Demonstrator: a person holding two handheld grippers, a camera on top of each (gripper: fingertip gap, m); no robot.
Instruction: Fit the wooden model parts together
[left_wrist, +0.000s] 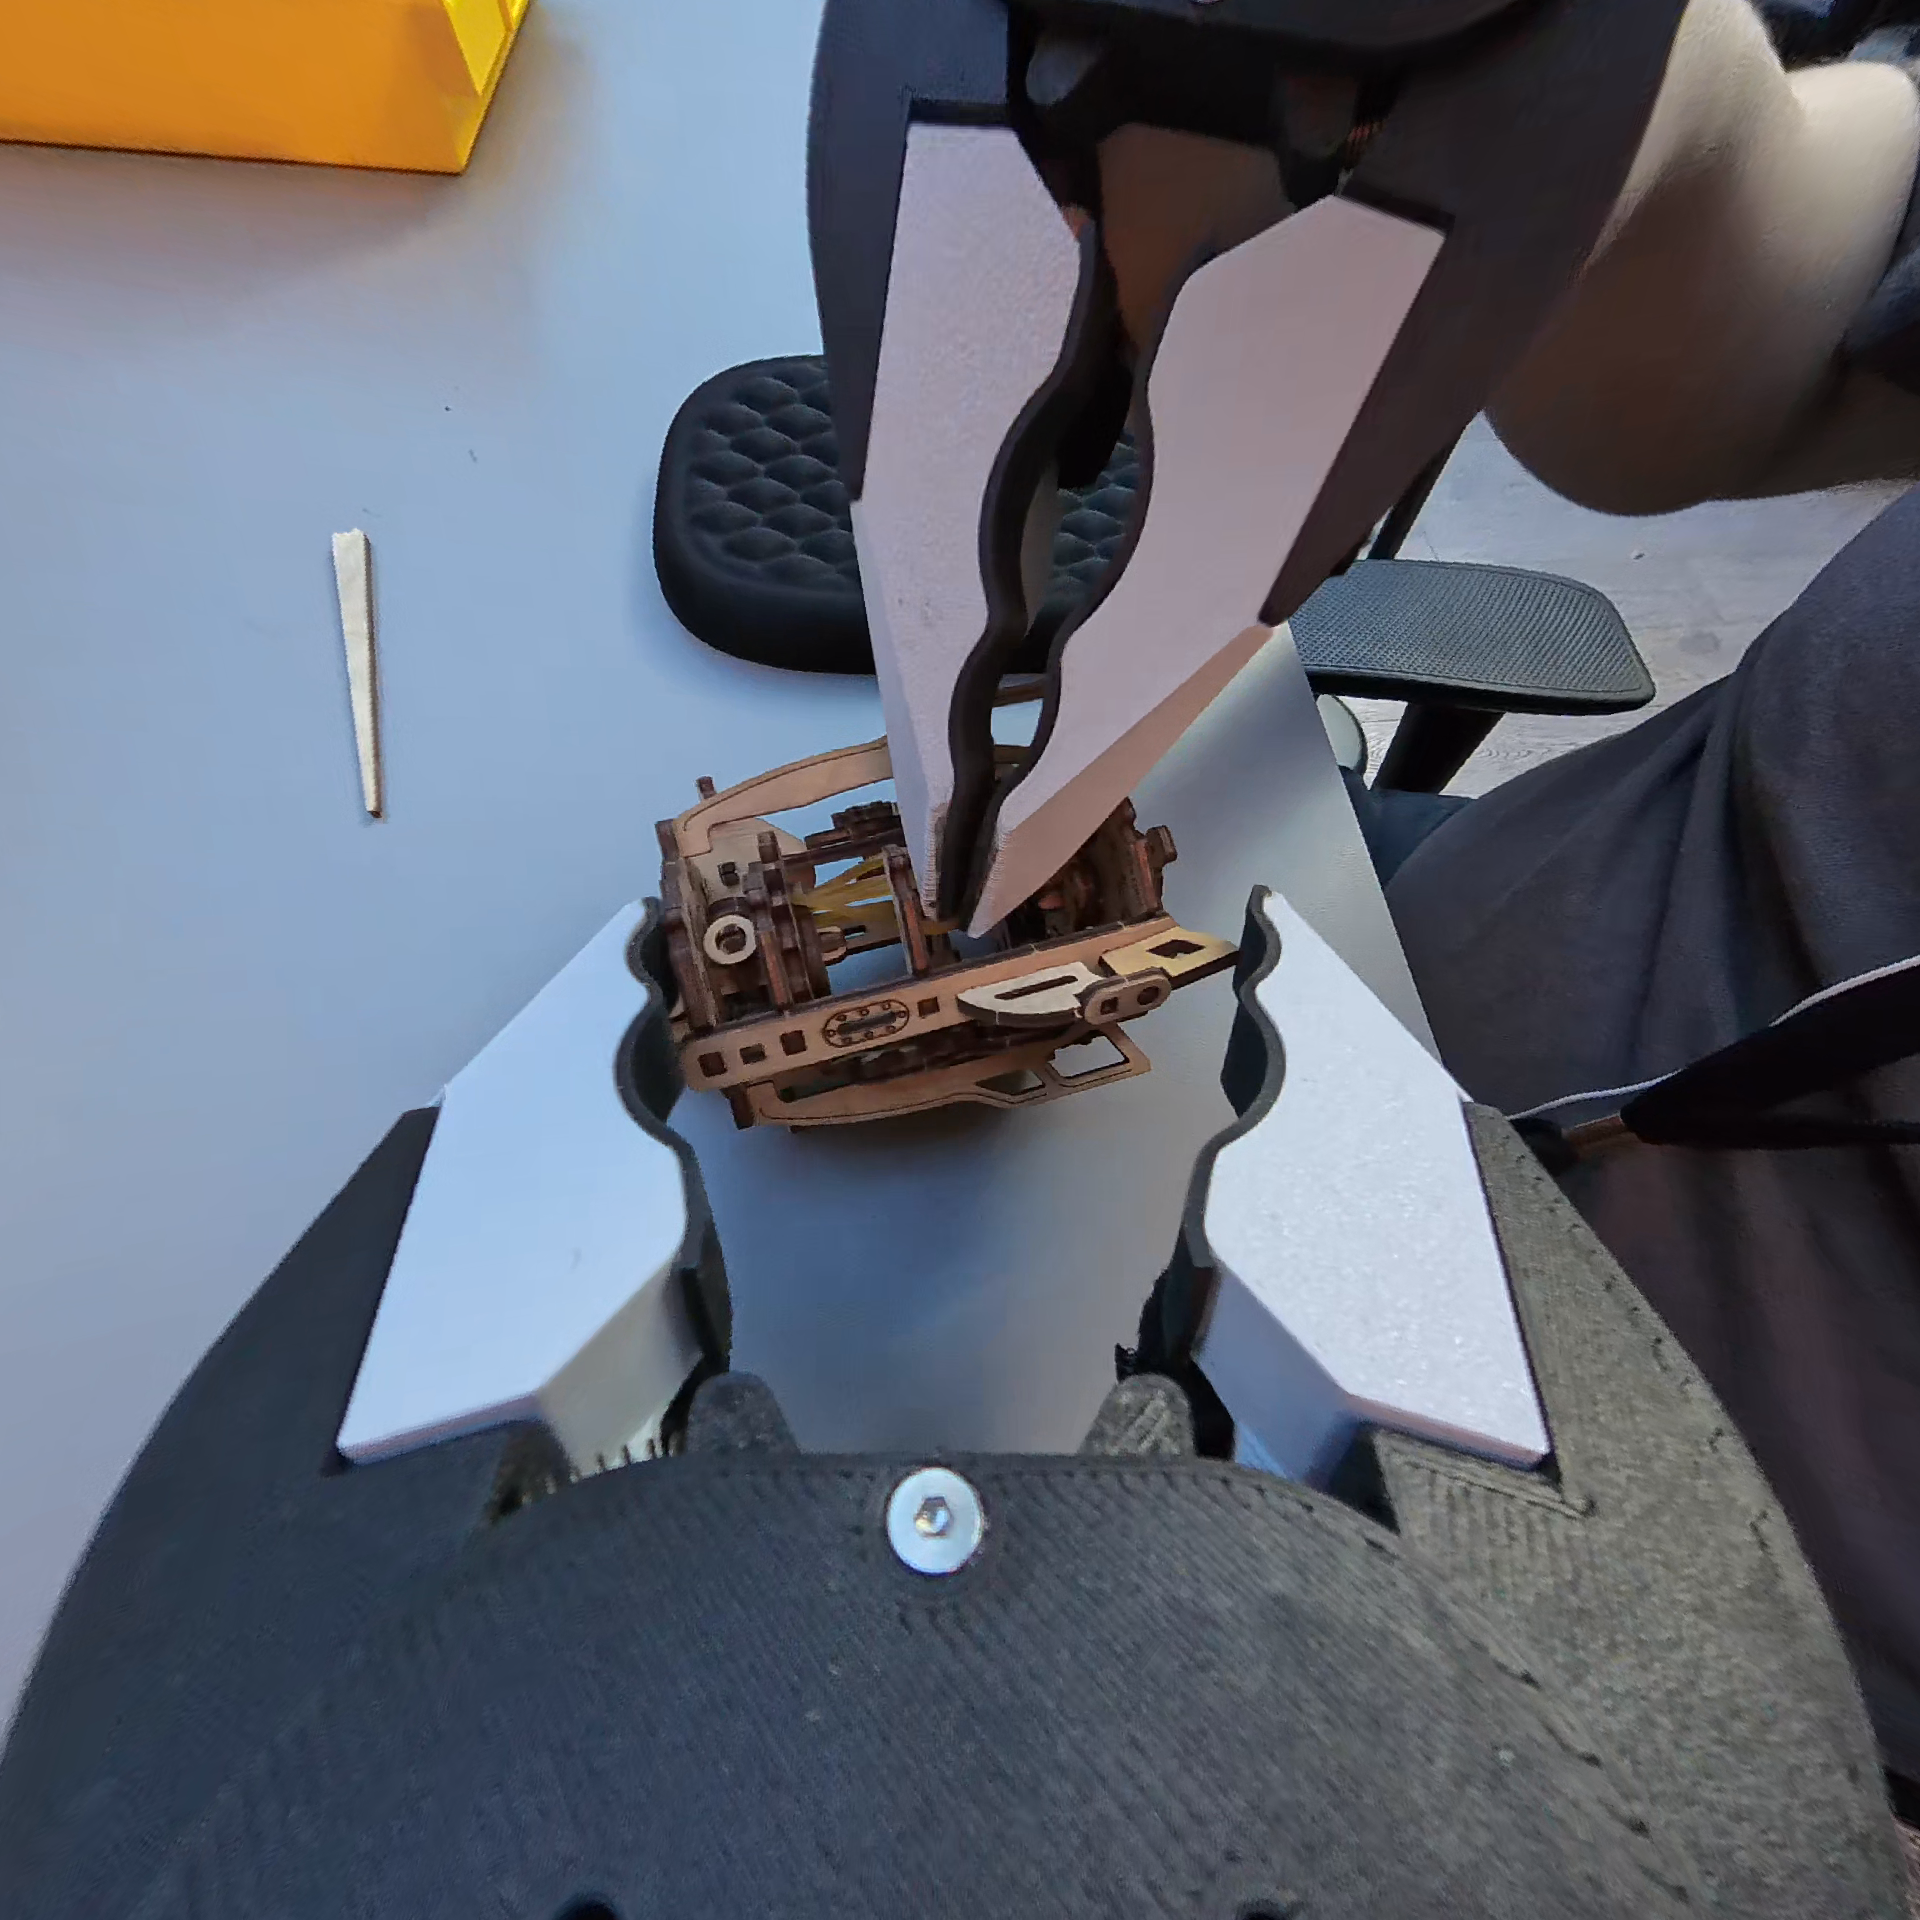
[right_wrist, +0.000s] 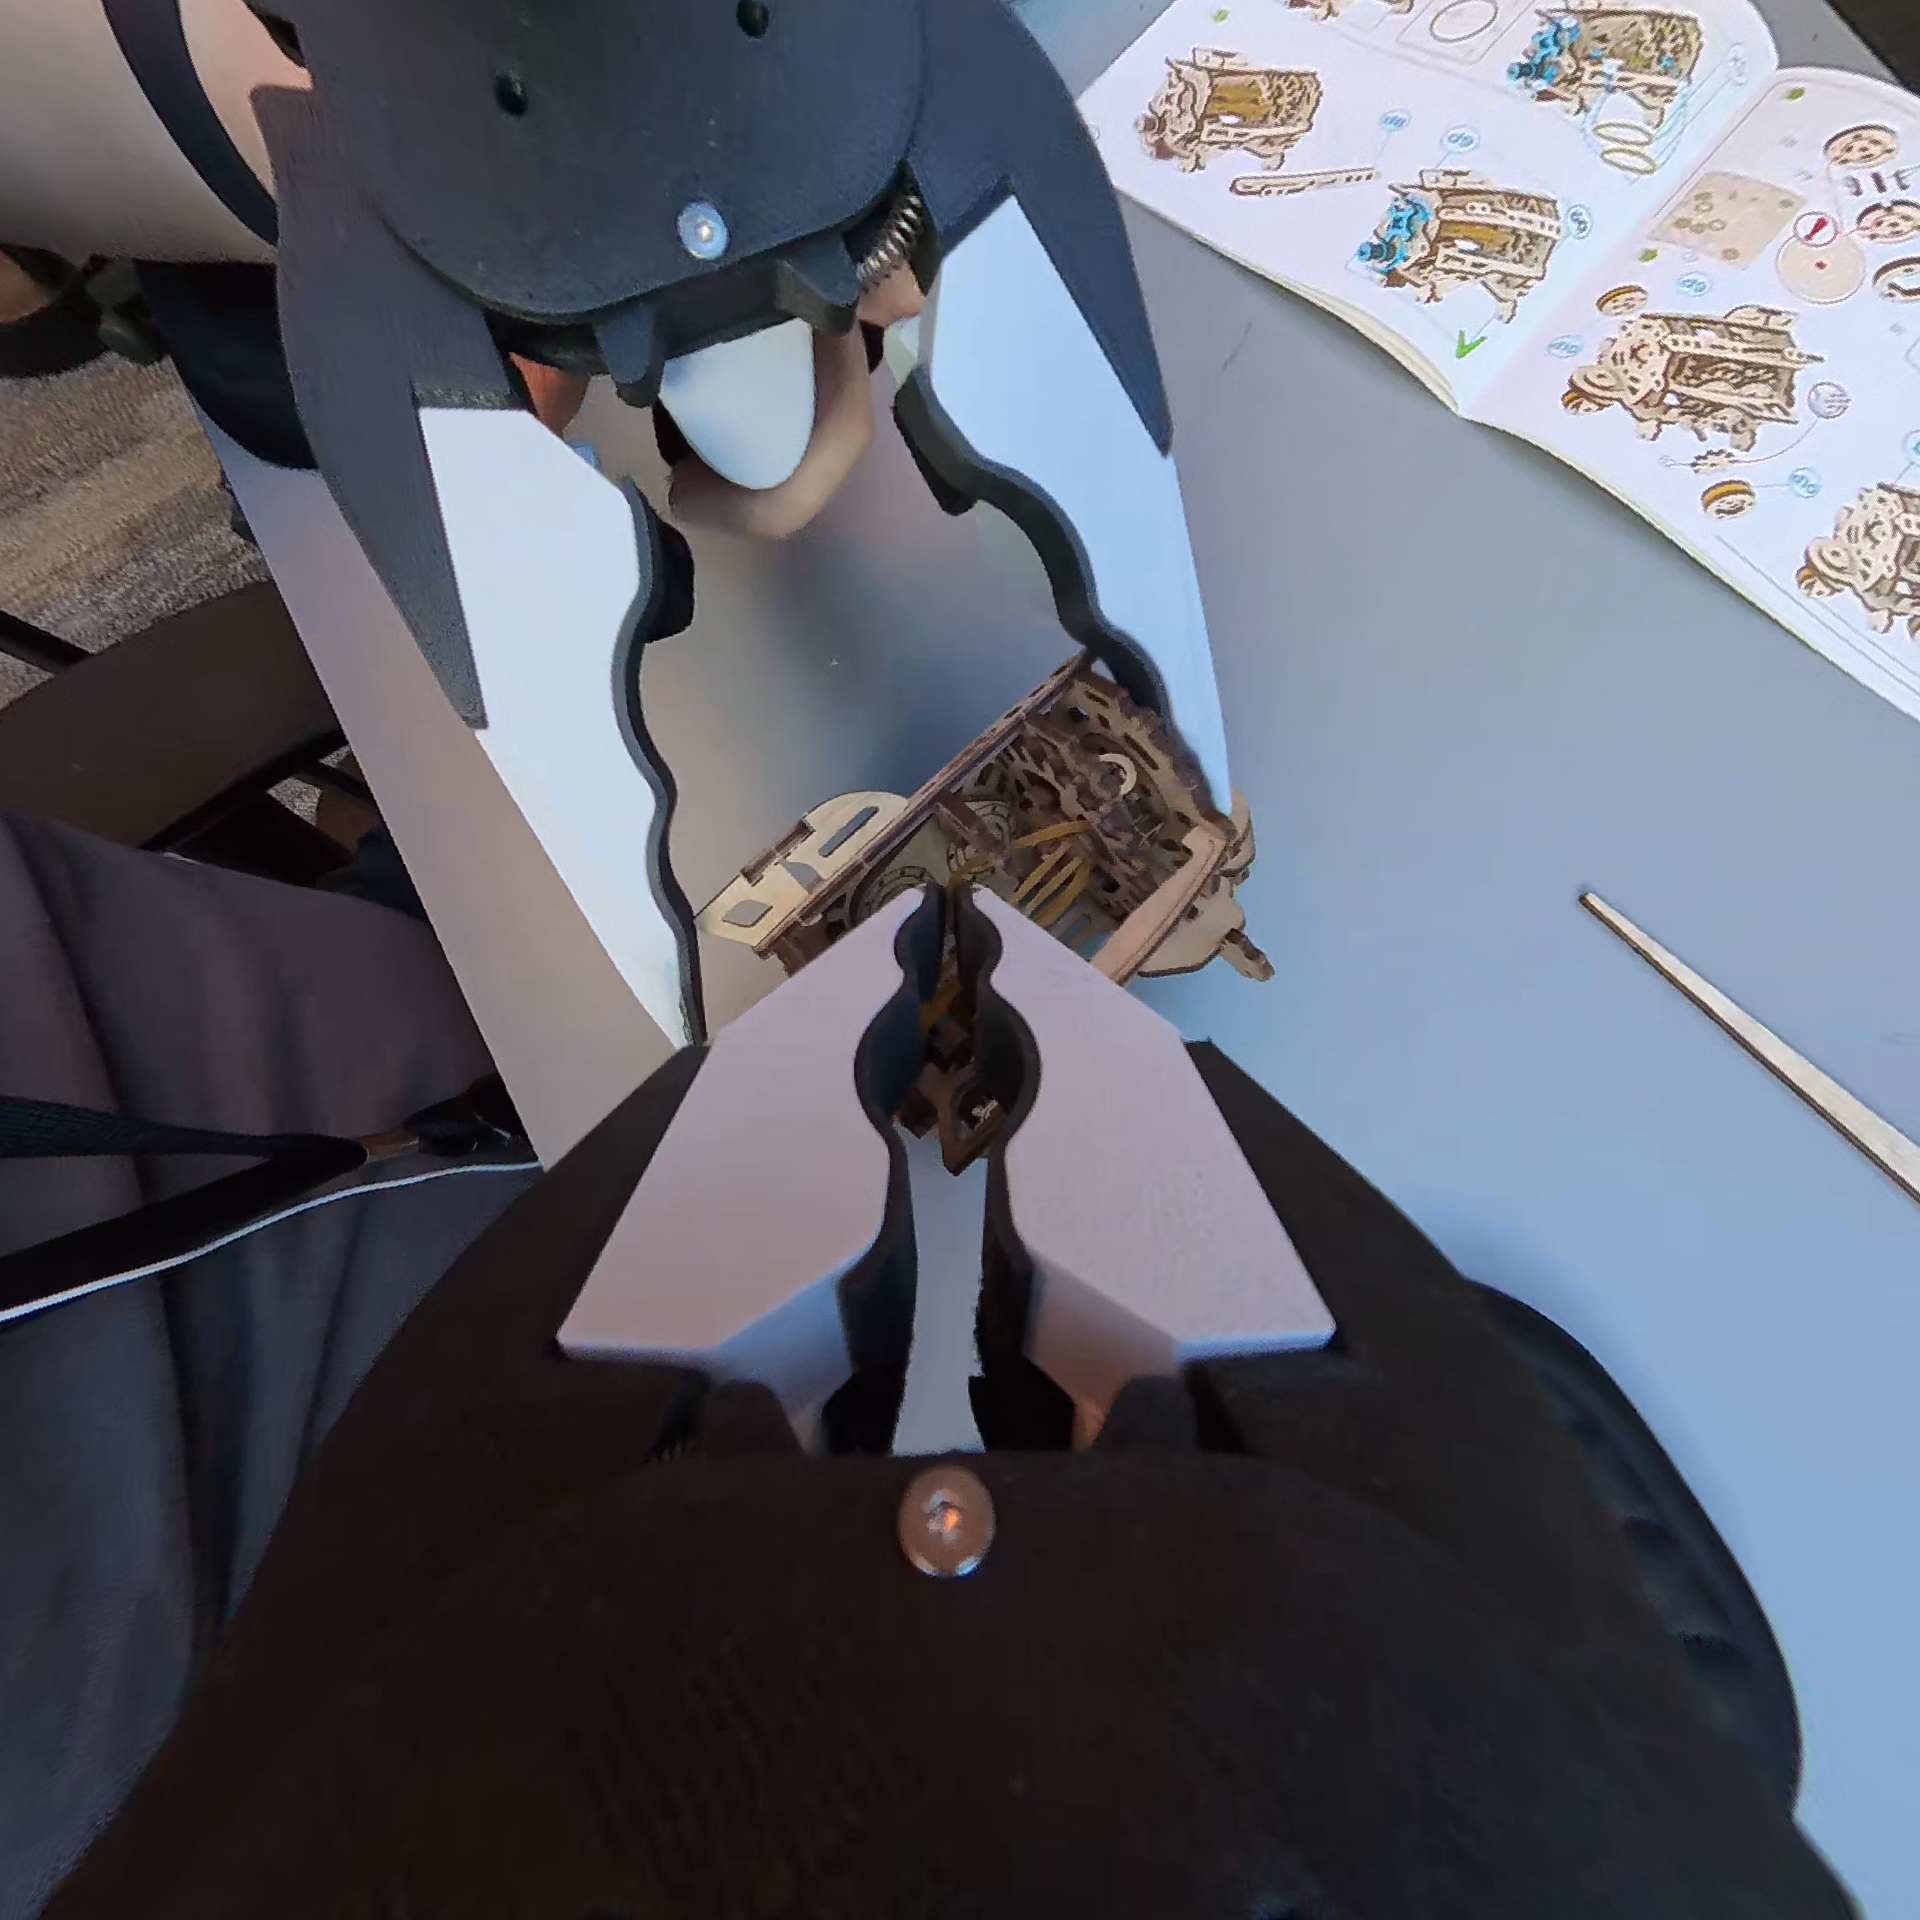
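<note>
One wooden model (left_wrist: 914, 966) lies on the grey table (left_wrist: 260, 436), between the fingers of the left claw (left_wrist: 940, 997). That claw is spread wide; its left finger (left_wrist: 644, 997) touches one end of the model, the other stands apart. The right claw (right_wrist: 948, 914) is pinched nearly closed on a yellow rubber band (left_wrist: 940, 918) inside the model. One thin wooden stick (left_wrist: 358, 665), one yellow box (left_wrist: 239, 73) and one open booklet (right_wrist: 1558, 260) lie apart.

Left tongs (left_wrist: 940, 997) wide apart round wooden model (left_wrist: 914, 966); right tongs (left_wrist: 961, 914) pinching yellow band (left_wrist: 940, 918).
</note>
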